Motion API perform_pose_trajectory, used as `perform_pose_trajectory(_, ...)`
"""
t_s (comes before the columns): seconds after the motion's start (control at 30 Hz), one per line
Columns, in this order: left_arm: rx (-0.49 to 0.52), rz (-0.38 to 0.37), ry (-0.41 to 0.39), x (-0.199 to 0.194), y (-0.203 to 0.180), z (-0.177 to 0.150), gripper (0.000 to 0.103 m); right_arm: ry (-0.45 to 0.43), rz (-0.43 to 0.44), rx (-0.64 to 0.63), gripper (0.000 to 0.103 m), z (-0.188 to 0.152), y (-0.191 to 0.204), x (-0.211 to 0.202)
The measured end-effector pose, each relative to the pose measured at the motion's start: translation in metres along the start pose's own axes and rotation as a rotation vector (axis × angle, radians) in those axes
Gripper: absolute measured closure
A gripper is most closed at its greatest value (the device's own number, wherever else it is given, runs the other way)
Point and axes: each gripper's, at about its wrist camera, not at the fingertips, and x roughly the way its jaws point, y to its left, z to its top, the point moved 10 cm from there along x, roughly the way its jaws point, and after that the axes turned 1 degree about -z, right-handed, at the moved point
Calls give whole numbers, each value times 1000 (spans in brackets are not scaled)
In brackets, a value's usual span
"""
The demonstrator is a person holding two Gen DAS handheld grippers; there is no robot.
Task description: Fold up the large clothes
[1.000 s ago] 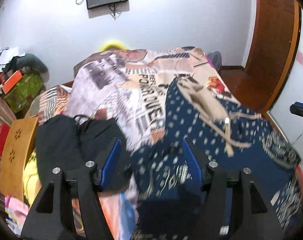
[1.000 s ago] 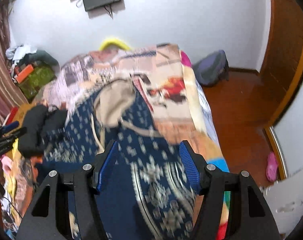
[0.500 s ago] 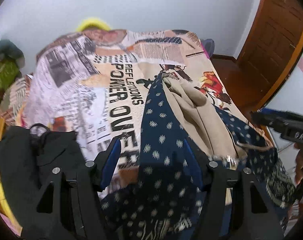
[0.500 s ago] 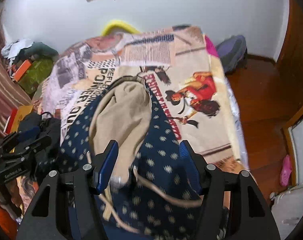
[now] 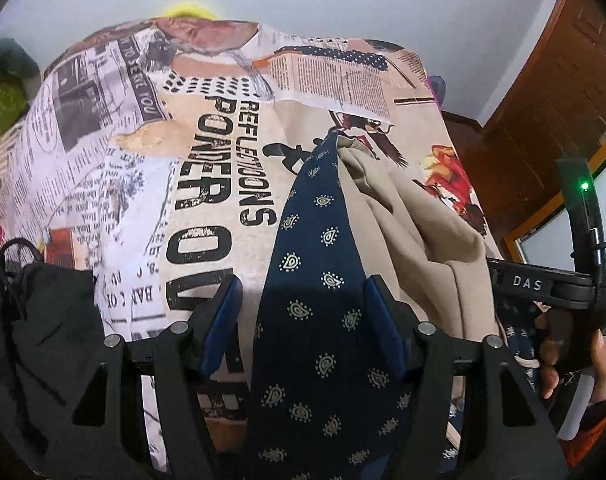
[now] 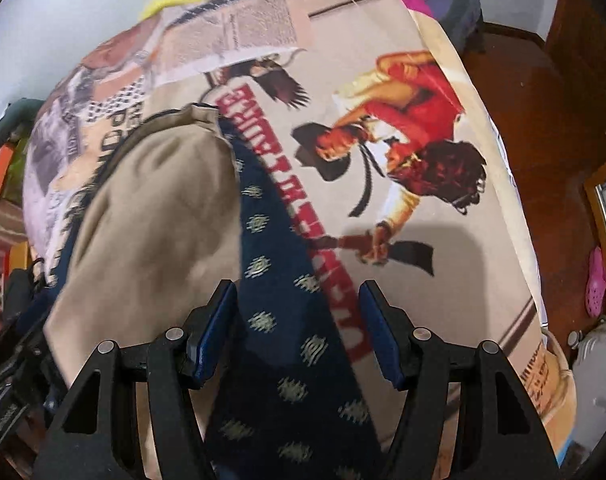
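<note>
One navy patterned garment (image 5: 323,320) with beige lining lies on the bed (image 5: 123,160); one black garment (image 5: 43,340) at 8 o'clock. Left claw (image 5: 303,320) straddles navy cloth, ungripped; right claw (image 6: 299,328) closing around it.

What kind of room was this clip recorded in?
Most likely a bedroom in a home: a bed under a newspaper-print bedspread, a wooden door beside it, and a pink clog on the wooden floor.

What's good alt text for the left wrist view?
Left hand-held gripper over a navy patterned garment with tan lining, jaws apart around a navy fold, on a newspaper-print bedspread. Black clothing lies left; a hand holds the right hand-held gripper at right.
</note>
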Motion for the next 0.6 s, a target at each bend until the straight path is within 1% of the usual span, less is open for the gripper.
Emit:
perform_pose_trajectory(0.03, 16, 11, -12, 0, -1, 0, 46, -4, 23, -2, 65, -1, 2, -2)
perform_pose_trajectory(0.07, 31, 16, -16, 0, -2, -1, 58, -8, 44, 0, 79, -2, 4, -4)
perform_pose_trajectory(0.1, 48, 21, -16, 1, -3, -1, 65, -12, 46, 3, 84, -2, 4, -6)
perform_pose_trajectory(0.13, 64, 26, -21, 0, -5, -2, 70, -19, 46, 3, 91, -3, 4, -9)
perform_pose_trajectory(0.2, 83, 22, -15, -4, -10, -5, 91, -40, 41, -23, 94, -6, 6, -17)
perform_pose_trajectory(0.3, 107, 27, -8, -12, -15, -8, 96, -94, 35, -51, 95, -7, 10, -40)
perform_pose_trajectory(0.4, 116, 27, -10, -30, -17, -12, 97, -153, 68, -68, 95, -9, 17, -76)
perform_pose_trajectory(0.6, 135, -22, -68, -97, -27, -21, 97, -260, 158, -98, 95, -26, 30, -160)
